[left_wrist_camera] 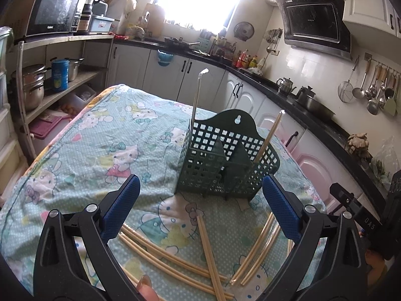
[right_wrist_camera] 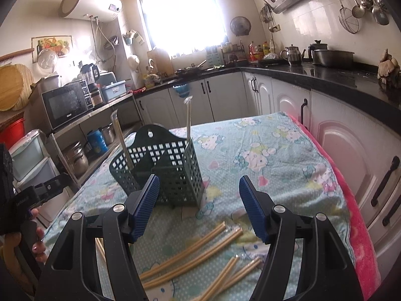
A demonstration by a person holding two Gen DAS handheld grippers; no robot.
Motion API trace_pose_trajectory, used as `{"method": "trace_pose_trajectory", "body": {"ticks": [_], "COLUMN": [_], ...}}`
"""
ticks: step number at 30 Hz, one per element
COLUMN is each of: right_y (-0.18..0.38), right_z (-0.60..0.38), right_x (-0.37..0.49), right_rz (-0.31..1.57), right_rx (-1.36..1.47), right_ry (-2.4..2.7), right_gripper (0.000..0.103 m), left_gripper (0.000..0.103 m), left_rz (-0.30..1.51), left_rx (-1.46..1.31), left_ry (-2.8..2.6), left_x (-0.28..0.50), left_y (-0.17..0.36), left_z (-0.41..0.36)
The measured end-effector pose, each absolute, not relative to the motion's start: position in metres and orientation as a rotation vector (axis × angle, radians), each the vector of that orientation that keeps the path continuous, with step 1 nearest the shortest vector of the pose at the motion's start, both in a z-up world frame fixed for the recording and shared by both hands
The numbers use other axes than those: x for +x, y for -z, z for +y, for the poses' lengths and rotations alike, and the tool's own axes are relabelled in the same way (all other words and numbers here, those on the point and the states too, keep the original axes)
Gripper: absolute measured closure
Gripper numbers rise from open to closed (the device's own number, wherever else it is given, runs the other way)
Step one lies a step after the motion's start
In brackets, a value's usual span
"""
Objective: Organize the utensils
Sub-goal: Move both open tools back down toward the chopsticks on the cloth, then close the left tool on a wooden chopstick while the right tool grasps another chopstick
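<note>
Both grippers, left gripper (left_wrist_camera: pixel 200 208) and right gripper (right_wrist_camera: pixel 199 207), gape empty near the green holder (left_wrist_camera: pixel 225 165). Loose chopsticks (left_wrist_camera: pixel 208 253) before it look light, stiff, slippery; pinch mid-shaft.

Loose chopsticks (left_wrist_camera: pixel 210 253) before green holder (left_wrist_camera: pixel 225 165)

Utensil basket (left_wrist_camera: pixel 226 168) stands on the cloth-covered table (left_wrist_camera: pixel 82 155), 12 o'clock of the left gripper (left_wrist_camera: pixel 200 205). One wrapped chopstick pair (left_wrist_camera: pixel 196 97) upright in its 9 o'clock compartment, another (left_wrist_camera: pixel 269 135) leaning in the 3 o'clock one. Loose chopsticks (left_wrist_camera: pixel 210 253) lie on the cloth at 6 o'clock of the basket, between both grippers' fingers. Right gripper (right_wrist_camera: pixel 199 205): basket at 11 o'clock. Counter (left_wrist_camera: pixel 288 90) behind the table.
</note>
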State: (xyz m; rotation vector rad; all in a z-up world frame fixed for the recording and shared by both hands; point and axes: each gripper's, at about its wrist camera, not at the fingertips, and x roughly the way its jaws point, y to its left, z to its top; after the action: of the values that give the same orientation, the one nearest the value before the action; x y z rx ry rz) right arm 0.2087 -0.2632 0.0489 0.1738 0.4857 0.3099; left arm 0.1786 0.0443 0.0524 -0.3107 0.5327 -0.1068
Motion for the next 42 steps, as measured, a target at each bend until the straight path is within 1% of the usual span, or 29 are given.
{"method": "trace_pose_trajectory", "body": {"ticks": [27,32,36,42], "right_y": [0.007,0.017,0.024,0.033], "right_z": [-0.284,-0.279,-0.277,-0.275], "right_x": [0.187,0.189,0.192,0.200], "right_rz": [0.678,0.715,0.743,0.786], "right_rx": [0.161,0.147,0.148,0.153], "right_ry": [-0.346,-0.361,-0.380,-0.401], "right_gripper": [0.039,0.039,0.040,0.045], "left_gripper": [0.015,0.020,0.034,0.043], "left_rz": [0.692,0.730,0.761,0.813], "left_rx": [-0.286,-0.268,-0.257,-0.262], "left_ry": [0.183,0.196,0.217,0.223], "left_x": [0.175,0.178,0.183,0.194], "left_y": [-0.005,0.006,0.015,0.027], "left_z": [0.001,-0.009,-0.016,-0.020]}}
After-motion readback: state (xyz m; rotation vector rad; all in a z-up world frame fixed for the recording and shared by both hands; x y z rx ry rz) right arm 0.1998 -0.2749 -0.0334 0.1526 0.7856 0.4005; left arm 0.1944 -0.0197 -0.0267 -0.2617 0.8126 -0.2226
